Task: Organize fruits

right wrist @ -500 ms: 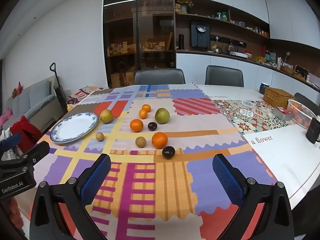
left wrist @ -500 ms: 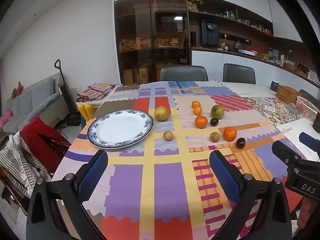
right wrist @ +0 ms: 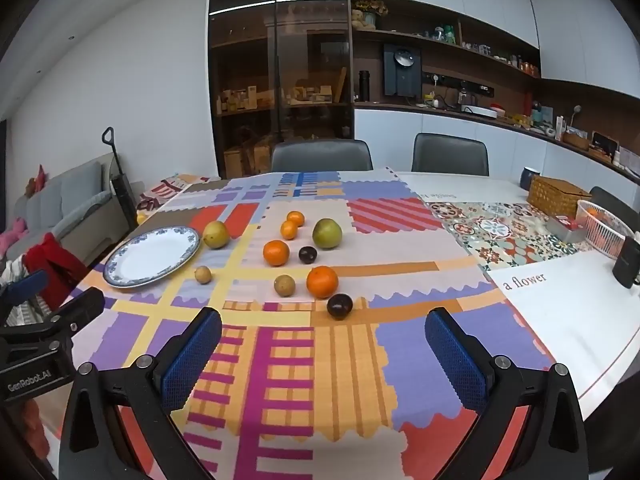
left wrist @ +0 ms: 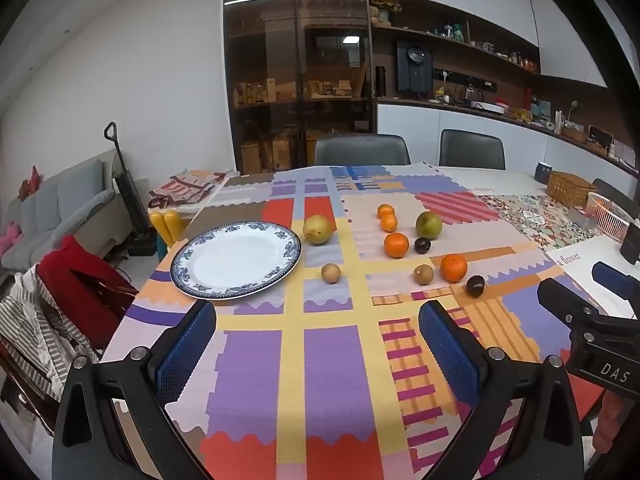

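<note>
Right gripper (right wrist: 323, 354): jaws spread wide, blue pads (right wrist: 192, 356) bare, nothing between them, above the patchwork cloth (right wrist: 304, 380).
Left gripper (right wrist: 24, 292): only partly in frame at the left edge; its opening could not be judged.
Plate (right wrist: 120, 268): blue-rimmed, white, bare, at the cloth's left side.
Yellow pear (right wrist: 216, 234): just beside the plate's far rim.
Green pear (right wrist: 327, 233): right of two small oranges (right wrist: 289, 229).
Large oranges: one mid-cloth (right wrist: 276, 253), one nearer (right wrist: 322, 282).
Dark plums: one (right wrist: 307, 255) between the large oranges, one (right wrist: 339, 306) nearest the pads.
Brown fruits: one (right wrist: 203, 274) near the plate, one (right wrist: 284, 285) touching the nearer orange.
</note>
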`<action>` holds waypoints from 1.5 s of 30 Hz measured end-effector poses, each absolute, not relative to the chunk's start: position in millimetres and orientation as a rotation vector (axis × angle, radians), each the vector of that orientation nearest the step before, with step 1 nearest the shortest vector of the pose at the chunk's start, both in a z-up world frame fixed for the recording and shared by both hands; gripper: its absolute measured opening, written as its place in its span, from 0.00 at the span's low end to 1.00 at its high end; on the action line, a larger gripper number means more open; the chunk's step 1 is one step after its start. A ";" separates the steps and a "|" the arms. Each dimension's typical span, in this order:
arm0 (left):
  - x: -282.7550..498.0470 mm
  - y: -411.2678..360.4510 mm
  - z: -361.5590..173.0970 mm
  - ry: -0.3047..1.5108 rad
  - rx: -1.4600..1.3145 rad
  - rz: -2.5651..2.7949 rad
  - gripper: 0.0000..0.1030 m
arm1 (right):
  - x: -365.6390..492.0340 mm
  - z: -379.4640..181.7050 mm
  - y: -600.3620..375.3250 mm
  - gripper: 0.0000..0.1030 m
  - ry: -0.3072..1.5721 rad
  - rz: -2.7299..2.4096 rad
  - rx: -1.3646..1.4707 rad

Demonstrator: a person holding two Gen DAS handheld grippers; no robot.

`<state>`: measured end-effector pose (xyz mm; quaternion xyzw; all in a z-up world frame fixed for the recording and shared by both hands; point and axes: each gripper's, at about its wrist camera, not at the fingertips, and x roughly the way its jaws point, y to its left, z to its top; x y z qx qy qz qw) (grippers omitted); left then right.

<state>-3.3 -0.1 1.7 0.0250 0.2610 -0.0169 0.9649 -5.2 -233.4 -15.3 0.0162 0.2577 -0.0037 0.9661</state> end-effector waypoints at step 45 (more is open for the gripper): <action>-5.4 2.0 3.2 0.519 0.052 -0.031 1.00 | -8.8 -12.8 -227.1 1.00 0.516 0.000 0.027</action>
